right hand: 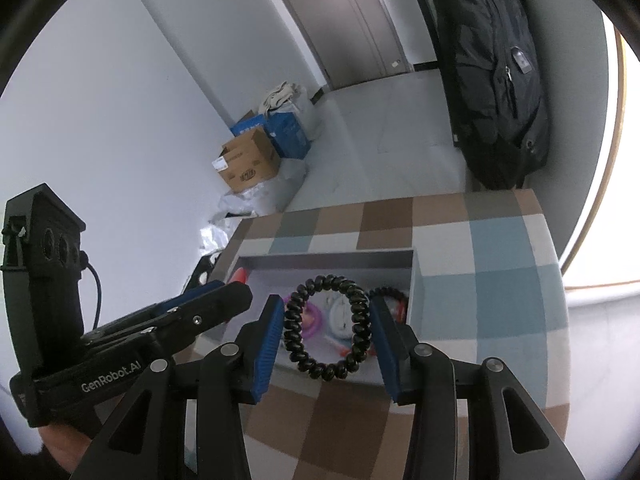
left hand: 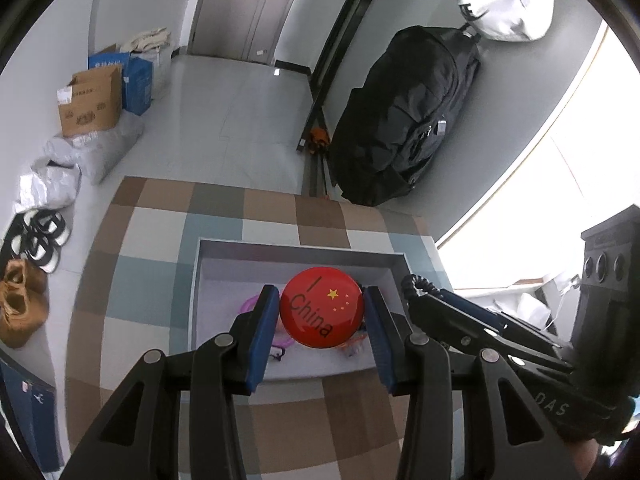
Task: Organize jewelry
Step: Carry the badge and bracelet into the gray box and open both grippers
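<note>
Checked cloth in brown, blue and white covers the tabletop (left hand: 160,264), and behind it we see a pale floor, cardboard boxes (left hand: 94,100) by the wall and a black backpack (left hand: 404,120) near the far right corner.

A shallow grey tray (left hand: 304,249) sits on the tabletop and holds the jewelry. Our left gripper (left hand: 322,312) has its fingers pinching a round red badge (left hand: 322,308) by its rim, above the tray. Our right gripper (right hand: 326,326) has its fingers closed on a black spiral hair tie (right hand: 326,326), held upright over the tray's near edge. A pink ring (right hand: 310,316) and another black coil (right hand: 390,294) lie inside.

We judge the badge stiff, light and glossy, so it could slip; opposite points on the rim suit it best. The hair tie looks soft and springy, light, and should deform under pressure, so a gentle squeeze across its sides will do.

Both grippers crowd close together over the tray. Its walls are low, with open cloth along the near and right edges.
</note>
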### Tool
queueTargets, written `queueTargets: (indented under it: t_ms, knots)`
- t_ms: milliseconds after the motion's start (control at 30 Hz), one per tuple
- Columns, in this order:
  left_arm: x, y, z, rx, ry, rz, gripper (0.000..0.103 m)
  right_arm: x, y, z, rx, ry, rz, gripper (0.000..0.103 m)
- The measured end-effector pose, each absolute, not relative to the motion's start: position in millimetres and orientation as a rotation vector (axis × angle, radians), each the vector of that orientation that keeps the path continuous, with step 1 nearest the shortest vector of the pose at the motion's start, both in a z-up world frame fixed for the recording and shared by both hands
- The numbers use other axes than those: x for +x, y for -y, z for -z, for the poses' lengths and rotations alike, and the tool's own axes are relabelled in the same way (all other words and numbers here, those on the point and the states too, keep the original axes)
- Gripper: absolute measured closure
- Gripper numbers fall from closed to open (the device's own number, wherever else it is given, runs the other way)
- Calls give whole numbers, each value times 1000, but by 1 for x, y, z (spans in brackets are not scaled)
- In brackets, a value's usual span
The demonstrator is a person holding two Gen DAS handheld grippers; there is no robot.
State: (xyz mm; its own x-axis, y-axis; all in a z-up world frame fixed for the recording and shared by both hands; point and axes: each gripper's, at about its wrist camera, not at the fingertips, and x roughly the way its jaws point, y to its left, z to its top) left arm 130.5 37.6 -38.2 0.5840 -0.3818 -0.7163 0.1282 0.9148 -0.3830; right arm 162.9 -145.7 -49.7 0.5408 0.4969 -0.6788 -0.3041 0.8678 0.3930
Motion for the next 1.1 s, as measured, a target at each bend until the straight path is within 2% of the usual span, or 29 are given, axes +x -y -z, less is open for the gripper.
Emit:
queueTargets:
  t_ms: [1000,1033,1100]
  knots:
    - [158,-41,68,-425,-1050,316,65,189,143,65,290,-941,-455,58]
    - [158,-41,68,-424,-1054,311,64,189,144,64,285,-938,-450,58]
    - [159,-41,69,-431,-1060,312,54,189,142,64,276,-937,-447,53]
